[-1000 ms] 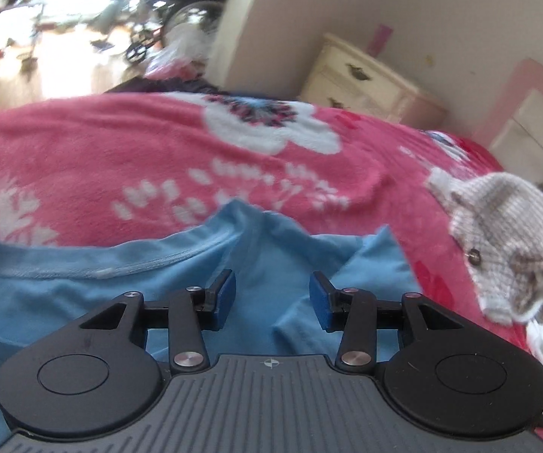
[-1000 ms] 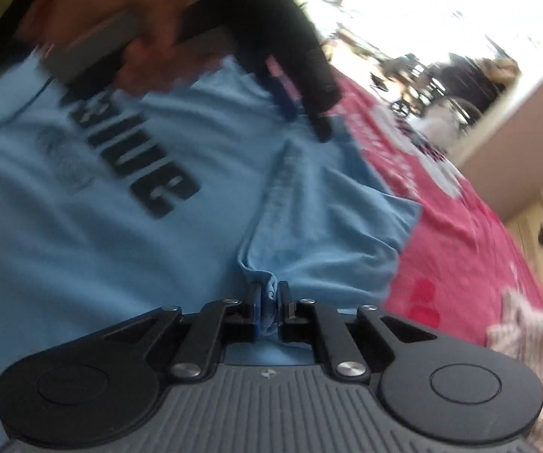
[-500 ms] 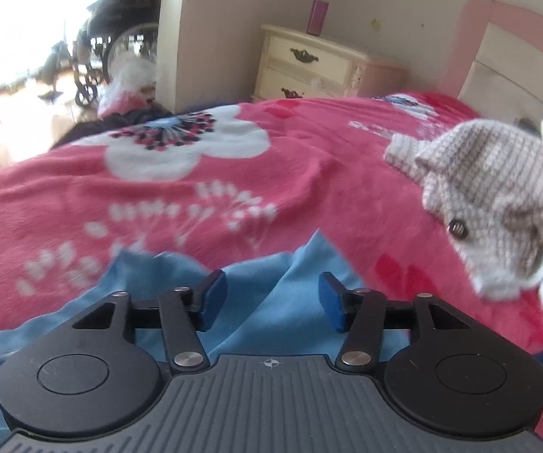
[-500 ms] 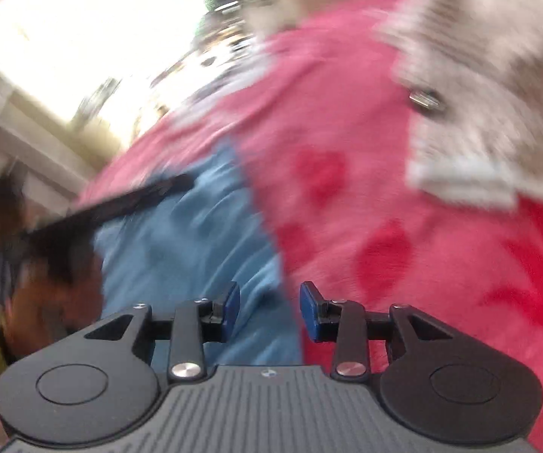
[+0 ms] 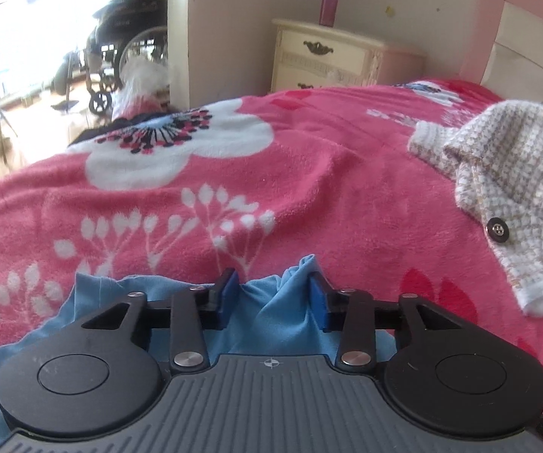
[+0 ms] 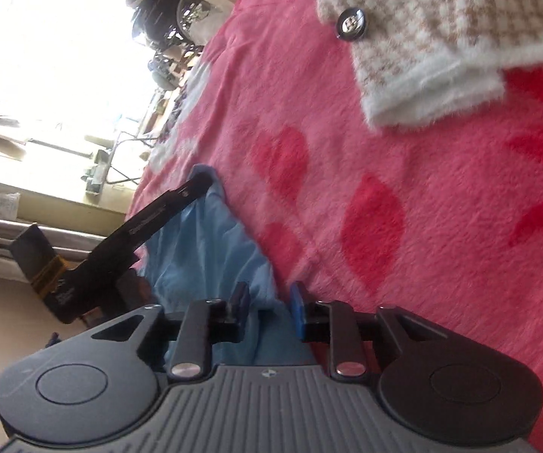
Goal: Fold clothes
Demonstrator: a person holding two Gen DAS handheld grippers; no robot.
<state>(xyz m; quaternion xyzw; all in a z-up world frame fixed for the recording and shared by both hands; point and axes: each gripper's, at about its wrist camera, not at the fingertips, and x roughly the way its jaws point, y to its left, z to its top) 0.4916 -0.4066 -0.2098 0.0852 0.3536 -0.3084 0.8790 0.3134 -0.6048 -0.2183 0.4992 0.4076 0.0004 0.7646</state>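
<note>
A light blue T-shirt (image 5: 271, 324) lies on a pink flowered blanket (image 5: 309, 173). My left gripper (image 5: 273, 298) is open at the shirt's far edge, and a bunched fold of blue cloth rises between its blue pads. In the right wrist view the same shirt (image 6: 203, 249) ends in a corner on the blanket (image 6: 422, 226). My right gripper (image 6: 269, 302) is open with a narrow gap, and the shirt's edge lies between its fingers. The left gripper's black finger (image 6: 165, 211) reaches to the shirt's far tip.
A beige checked knit cardigan (image 5: 517, 196) with a dark button lies on the blanket to the right, close to the shirt (image 6: 441, 19). Beyond the bed stand a cream nightstand (image 5: 324, 60), a pink headboard (image 5: 528, 37) and a wheelchair (image 5: 128, 56).
My right gripper let go of the shirt's fold and swung over to its edge by the blanket. My left gripper moved forward to the far edge, where cloth now bunches between its pads.
</note>
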